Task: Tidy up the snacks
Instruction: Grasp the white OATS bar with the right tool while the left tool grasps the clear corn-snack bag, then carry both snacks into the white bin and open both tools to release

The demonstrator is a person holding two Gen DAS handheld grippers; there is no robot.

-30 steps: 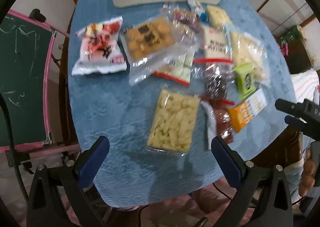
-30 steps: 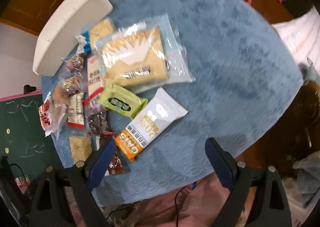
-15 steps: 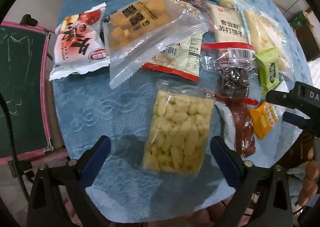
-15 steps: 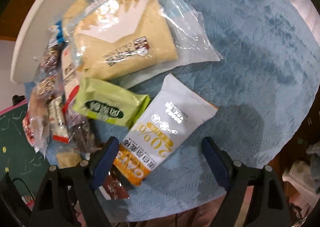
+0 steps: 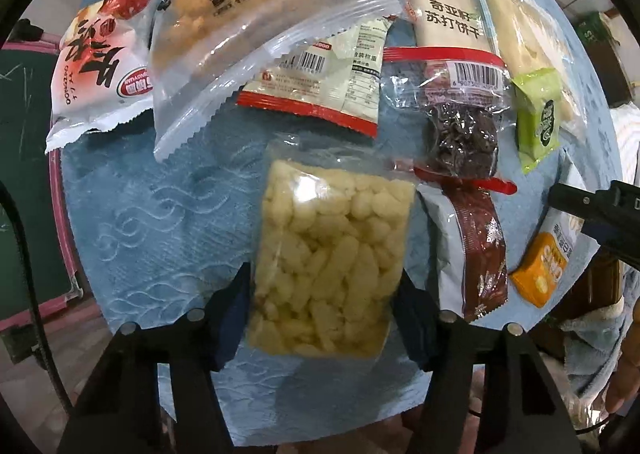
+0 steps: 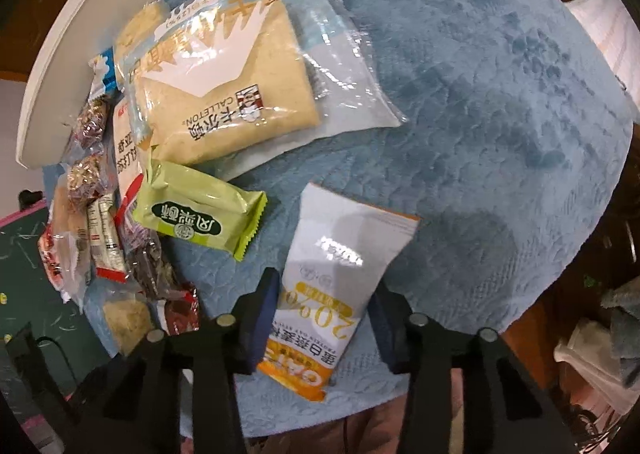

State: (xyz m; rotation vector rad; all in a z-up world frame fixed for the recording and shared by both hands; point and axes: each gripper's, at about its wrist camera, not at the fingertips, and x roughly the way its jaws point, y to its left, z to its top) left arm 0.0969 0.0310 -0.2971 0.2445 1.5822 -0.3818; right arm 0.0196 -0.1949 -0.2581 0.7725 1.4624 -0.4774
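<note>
A clear bag of pale puffed snacks (image 5: 328, 262) lies on the blue tablecloth (image 5: 160, 222). My left gripper (image 5: 324, 318) is closed in on both sides of the bag's near end, fingers touching it. A white and orange oat packet (image 6: 332, 290) lies near the table's front edge. My right gripper (image 6: 324, 318) straddles it, fingers close on both sides. The right gripper also shows at the right edge of the left wrist view (image 5: 596, 214), over the orange end of the packet (image 5: 548, 266).
Several snack packs lie in a pile: a red and white pack (image 5: 100, 66), a clear cookie bag (image 5: 248, 22), a dark dried-fruit bag (image 5: 460, 134), a green pack (image 6: 196, 214), a large bread bag (image 6: 232, 86). A white bin (image 6: 80, 54) stands behind. A green chalkboard (image 5: 20, 174) stands left.
Both grippers have come down and forward onto the table. The left one has narrowed around the puffed snack bag. The right one has narrowed around the oat packet.
</note>
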